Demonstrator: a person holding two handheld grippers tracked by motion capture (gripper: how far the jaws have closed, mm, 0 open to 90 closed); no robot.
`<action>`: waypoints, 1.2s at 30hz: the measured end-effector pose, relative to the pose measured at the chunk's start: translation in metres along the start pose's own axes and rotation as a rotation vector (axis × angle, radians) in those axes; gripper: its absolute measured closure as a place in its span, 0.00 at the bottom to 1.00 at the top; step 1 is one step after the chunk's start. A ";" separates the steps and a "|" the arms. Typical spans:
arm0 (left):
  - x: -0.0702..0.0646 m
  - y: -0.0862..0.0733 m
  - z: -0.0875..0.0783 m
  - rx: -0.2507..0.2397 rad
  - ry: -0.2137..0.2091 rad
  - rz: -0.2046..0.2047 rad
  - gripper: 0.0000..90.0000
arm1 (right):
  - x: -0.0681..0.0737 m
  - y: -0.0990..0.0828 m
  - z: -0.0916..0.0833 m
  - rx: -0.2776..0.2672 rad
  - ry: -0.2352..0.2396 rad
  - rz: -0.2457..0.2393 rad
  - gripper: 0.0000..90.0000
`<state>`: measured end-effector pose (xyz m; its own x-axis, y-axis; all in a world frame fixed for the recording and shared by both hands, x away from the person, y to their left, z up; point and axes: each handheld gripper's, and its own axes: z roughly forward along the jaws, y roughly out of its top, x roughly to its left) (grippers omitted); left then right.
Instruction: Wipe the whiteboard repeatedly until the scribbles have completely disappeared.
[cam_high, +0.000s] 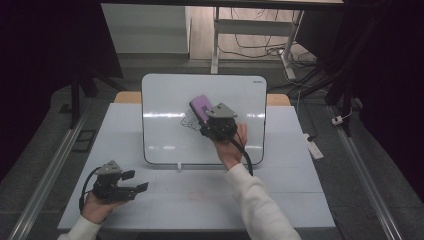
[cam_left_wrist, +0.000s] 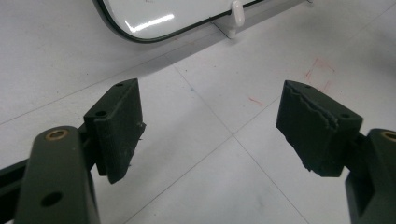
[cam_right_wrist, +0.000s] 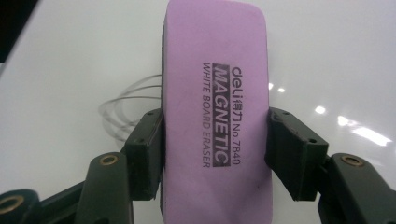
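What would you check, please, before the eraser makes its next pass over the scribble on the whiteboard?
1. Eraser clamped on both sides by the right gripper: ok.
2. Scribble left on the whiteboard, just beside the eraser: ok, target remains.
3. Eraser's wiping face flat on the board: cannot tell.
4. Left gripper open, empty, off the board on the table: ok.
5. Whiteboard steadied against sliding: not ok, nothing holds it.
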<state>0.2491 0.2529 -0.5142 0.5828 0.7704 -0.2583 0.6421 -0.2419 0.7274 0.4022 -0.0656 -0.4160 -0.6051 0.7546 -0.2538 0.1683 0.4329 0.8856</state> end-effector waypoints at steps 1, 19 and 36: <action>0.000 0.000 0.000 0.000 0.000 0.000 0.26 | 0.005 0.000 0.002 0.005 0.015 0.000 0.45; 0.000 0.000 -0.001 -0.002 -0.002 0.000 0.26 | 0.019 -0.003 0.004 0.026 0.082 -0.026 0.45; 0.000 0.000 0.000 0.000 -0.001 0.002 0.26 | 0.015 0.017 0.016 -0.018 0.067 -0.045 0.45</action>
<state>0.2488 0.2529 -0.5142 0.5849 0.7692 -0.2574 0.6407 -0.2435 0.7281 0.4085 -0.0393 -0.4114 -0.6623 0.6998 -0.2677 0.1257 0.4561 0.8810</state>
